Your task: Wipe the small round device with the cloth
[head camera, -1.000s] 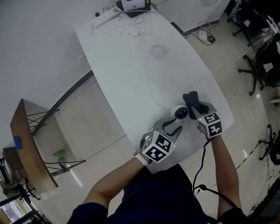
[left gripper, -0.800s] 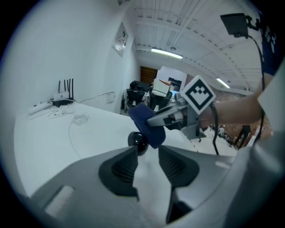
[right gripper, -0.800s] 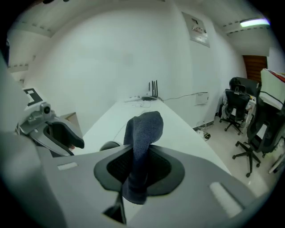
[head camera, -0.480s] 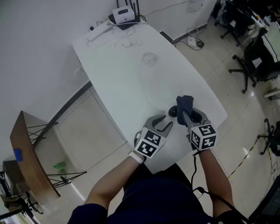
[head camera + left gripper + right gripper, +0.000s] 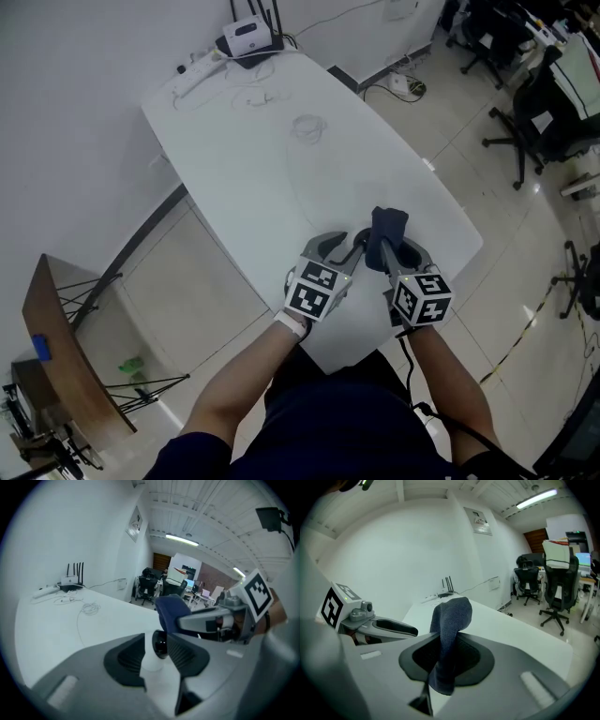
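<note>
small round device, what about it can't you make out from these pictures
- Left gripper view: only a strip of the small round device shows between the pads of the left gripper; its sides are covered.
- Head view: it is almost wholly hidden behind that gripper and the cloth.
- Right gripper view: it does not show, likely behind the cloth in the right gripper.
- Cloth touching device: cannot tell; they overlap.

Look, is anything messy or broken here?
Nothing looks broken or spilled. The left gripper holds the small round device and the right gripper holds the blue cloth beside it. Only the loose white cable curls untidily across the table.
</note>
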`<state>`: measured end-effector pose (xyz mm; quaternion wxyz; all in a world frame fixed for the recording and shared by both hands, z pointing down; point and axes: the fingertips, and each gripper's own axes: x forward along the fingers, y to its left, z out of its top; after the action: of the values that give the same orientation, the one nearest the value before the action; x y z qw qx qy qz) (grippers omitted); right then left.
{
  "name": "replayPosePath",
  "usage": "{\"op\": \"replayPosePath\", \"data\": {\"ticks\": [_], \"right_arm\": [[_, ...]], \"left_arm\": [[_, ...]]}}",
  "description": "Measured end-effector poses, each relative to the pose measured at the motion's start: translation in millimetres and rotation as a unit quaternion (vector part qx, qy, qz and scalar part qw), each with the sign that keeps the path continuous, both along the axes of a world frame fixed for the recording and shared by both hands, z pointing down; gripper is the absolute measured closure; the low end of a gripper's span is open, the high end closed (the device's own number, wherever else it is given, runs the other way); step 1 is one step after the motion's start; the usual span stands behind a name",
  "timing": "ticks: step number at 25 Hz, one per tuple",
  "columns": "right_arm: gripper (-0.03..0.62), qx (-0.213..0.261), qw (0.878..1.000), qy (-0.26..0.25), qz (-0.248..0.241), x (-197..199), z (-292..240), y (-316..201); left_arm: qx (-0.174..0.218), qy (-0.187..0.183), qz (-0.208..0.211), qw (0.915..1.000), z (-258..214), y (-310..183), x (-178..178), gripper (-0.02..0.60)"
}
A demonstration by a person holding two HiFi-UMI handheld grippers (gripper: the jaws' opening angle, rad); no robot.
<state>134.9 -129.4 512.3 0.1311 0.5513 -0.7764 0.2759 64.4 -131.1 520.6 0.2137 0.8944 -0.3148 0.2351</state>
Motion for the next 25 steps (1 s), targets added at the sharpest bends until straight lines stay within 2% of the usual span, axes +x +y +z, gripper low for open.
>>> {"op": "replayPosePath", "data": {"ticks": [4, 9, 14, 17, 22, 25], "right_arm": [[0.520, -0.042, 0.996, -0.065, 0.050, 7, 22, 6], [0.520, -0.101, 0.980, -0.141, 0.095, 16, 59, 16], [0.520, -0.143, 0.975, -0.142, 0.097, 21, 95, 25], [0.520, -0.159, 0.971, -0.148, 0.098, 20, 110, 27], [0.520, -0.169, 0.969, -0.147, 0.103, 19, 121, 26], [0.520, -0.163, 0.971, -0.141, 0.108, 23, 116, 27]], "left_arm": [[-0.013, -0.006, 0.010, 0.9998, 10, -6, 7, 0.436], [-0.024, -0.003, 0.016, 0.9996, 18, -10, 14, 0.436], [-0.031, -0.001, 0.015, 0.9994, 16, -8, 18, 0.436], [-0.049, 0.014, 0.013, 0.9986, 12, -3, 21, 0.437], [-0.037, 0.005, 0.004, 0.9993, 19, -8, 14, 0.437], [-0.043, 0.014, 0.008, 0.9989, 12, -1, 15, 0.437]]}}
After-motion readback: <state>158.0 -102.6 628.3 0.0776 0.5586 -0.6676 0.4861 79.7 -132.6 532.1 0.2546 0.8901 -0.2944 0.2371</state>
